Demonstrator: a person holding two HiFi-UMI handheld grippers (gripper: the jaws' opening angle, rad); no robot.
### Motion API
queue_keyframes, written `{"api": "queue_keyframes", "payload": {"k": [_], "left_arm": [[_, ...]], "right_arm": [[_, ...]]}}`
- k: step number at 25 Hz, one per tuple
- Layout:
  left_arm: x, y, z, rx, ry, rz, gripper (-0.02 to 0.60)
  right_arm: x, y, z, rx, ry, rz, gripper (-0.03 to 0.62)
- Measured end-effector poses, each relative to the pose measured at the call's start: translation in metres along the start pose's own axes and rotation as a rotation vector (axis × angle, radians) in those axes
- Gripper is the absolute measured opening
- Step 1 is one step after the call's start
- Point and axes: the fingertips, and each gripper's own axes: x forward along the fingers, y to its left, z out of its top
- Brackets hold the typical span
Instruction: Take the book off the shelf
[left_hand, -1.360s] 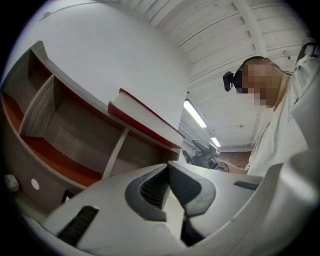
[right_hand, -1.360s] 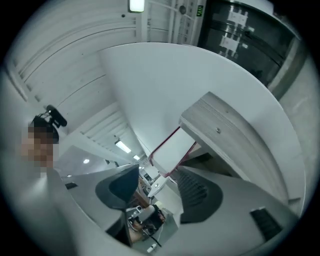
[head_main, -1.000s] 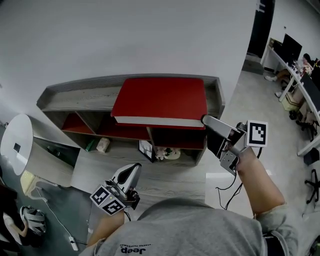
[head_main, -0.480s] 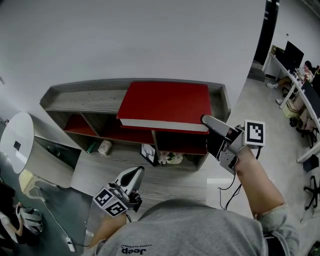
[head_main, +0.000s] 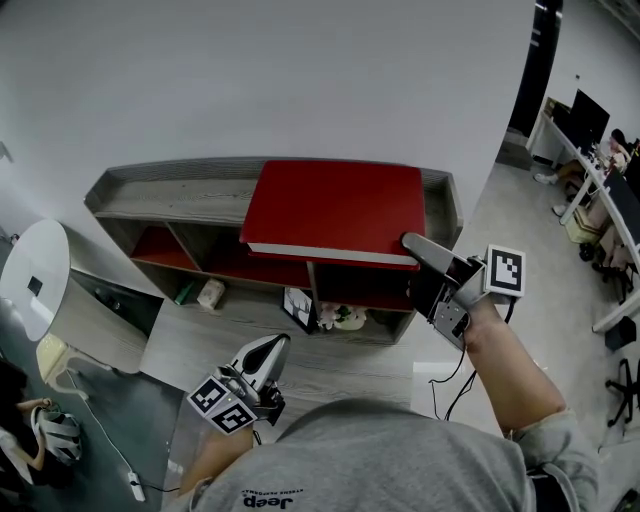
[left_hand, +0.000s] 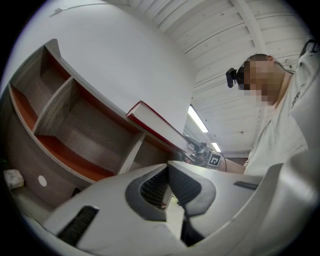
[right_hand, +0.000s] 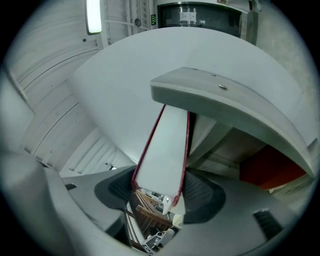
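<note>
The shelf (head_main: 170, 195), a low grey wooden unit with red-lined compartments, runs across the middle of the head view against a pale wall. The book (head_main: 335, 208), a large red-covered volume, lies flat on the shelf's top board in the centre of the frame. Its white page edge faces the person and its front juts a little past the shelf's front edge. It has not been lifted, so the removal itself is not yet done.

The right gripper (head_main: 411, 262) is at the book's front right corner, right of centre in the head view. One jaw reaches over the red cover and the other sits under the overhang. In the right gripper view the book's corner stands between the two dark pads. The jaws are closing on it, and the pads look to meet both covers. The grasp therefore seems to be forming at this moment.

The left gripper (head_main: 272, 345) hangs low in the bottom centre of the head view, well apart from the shelf. Its jaws are pressed together with nothing between them, and it takes no part in the work for now.

What appears to be left is to firm up the hold, raise or slide the book clear of the top board, and carry it away from the shelf.
</note>
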Motion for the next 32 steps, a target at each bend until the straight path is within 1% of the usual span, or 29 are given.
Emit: {"api": "queue_keyframes", "payload": {"k": [10, 14, 17, 19, 25, 29, 32], "left_arm": [[-0.010, -0.002, 0.010, 0.006, -0.021, 0.027, 0.031], [-0.016, -0.009, 0.010, 0.013, -0.033, 0.038, 0.031], [-0.026, -0.014, 0.009, 0.022, -0.046, 0.063, 0.031], [-0.034, -0.015, 0.010, 0.024, -0.054, 0.085, 0.031], [-0.063, -0.015, 0.013, 0.032, -0.077, 0.168, 0.031], [-0.094, -0.015, 0.016, 0.041, -0.105, 0.251, 0.031], [-0.124, -0.016, 0.019, 0.046, -0.131, 0.327, 0.031]], "right_arm": [[-0.006, 0.024, -0.008, -0.051, -0.022, 0.115, 0.267], [-0.008, 0.030, -0.019, -0.048, -0.033, 0.152, 0.265], [-0.007, 0.034, -0.025, -0.033, -0.039, 0.196, 0.265], [-0.001, 0.039, -0.029, -0.030, -0.025, 0.221, 0.265], [0.032, 0.059, -0.053, -0.029, 0.061, 0.295, 0.265], [0.065, 0.068, -0.074, -0.018, 0.130, 0.337, 0.265], [0.093, 0.071, -0.097, -0.002, 0.193, 0.360, 0.265]]}}
